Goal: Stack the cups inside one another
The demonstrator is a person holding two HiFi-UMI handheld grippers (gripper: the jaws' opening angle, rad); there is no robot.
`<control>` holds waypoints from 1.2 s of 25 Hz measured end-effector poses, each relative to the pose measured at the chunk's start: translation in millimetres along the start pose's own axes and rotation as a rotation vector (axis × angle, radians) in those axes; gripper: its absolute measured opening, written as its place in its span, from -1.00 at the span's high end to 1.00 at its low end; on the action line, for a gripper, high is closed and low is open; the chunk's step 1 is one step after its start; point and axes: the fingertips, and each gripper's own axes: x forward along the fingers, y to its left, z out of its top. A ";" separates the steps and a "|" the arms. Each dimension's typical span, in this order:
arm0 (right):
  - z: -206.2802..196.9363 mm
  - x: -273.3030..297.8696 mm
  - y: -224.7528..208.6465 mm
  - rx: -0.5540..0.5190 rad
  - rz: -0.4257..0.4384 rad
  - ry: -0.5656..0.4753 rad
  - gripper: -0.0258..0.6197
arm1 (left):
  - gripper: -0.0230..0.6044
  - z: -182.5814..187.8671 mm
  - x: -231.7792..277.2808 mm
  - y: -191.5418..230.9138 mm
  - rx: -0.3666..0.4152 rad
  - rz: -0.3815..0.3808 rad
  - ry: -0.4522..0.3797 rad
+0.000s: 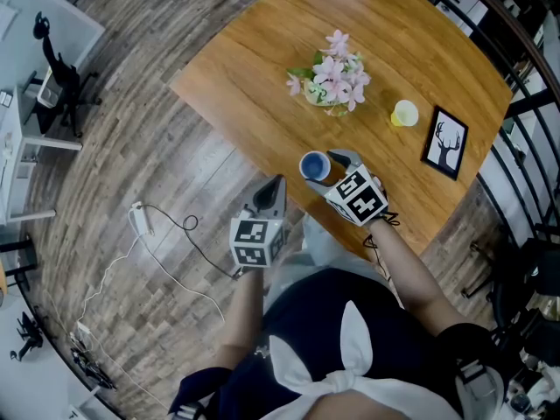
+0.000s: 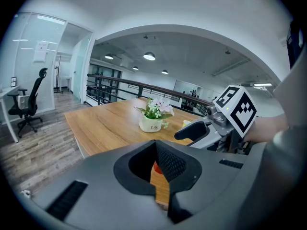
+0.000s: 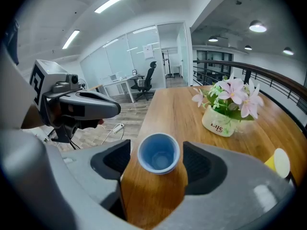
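centre the wide-open right gripper (image 3: 156, 150) about the upright blue cup (image 1: 314, 166) so neither pad tips it over.

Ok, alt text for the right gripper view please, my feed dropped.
An upright blue cup stands on the wooden table between the right gripper's open jaws, untouched. Behind it to the right are a white flower pot and a yellow cup; the left gripper hovers at left.
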 end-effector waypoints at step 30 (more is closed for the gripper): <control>-3.2 -114.0 -157.6 0.164 -0.381 -0.132 -0.13 | 0.87 28.5 27.2 -31.6 0.042 -0.109 -0.001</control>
